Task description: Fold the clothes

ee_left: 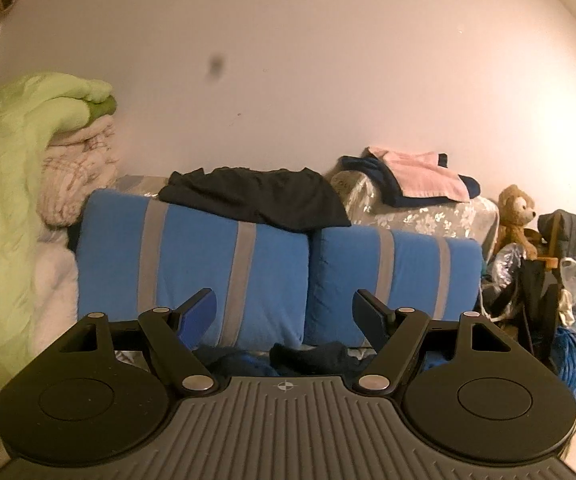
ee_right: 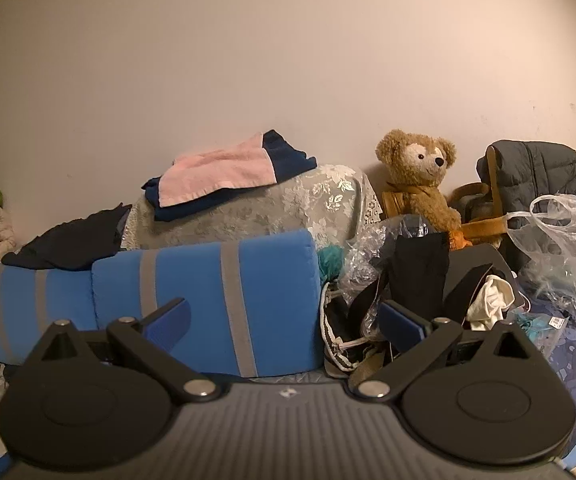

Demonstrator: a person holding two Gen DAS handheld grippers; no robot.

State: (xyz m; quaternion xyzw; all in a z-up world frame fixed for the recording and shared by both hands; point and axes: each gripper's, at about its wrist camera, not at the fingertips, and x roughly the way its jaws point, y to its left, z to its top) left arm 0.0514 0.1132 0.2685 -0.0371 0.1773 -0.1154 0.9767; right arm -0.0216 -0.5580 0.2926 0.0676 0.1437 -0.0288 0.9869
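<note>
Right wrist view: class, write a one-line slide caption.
Open right claw faces blue striped cushions, pink towel and teddy bear.

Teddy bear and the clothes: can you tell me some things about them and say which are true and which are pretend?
1. The teddy bear sits by the wall. True.
2. The left gripper is holding a sock. False: it is open and holds nothing.
3. A black garment lies on top of the blue cushions. True.
4. The pink cloth is on the floor. False: it lies up on a navy garment.
5. The right gripper is open. True.
</note>
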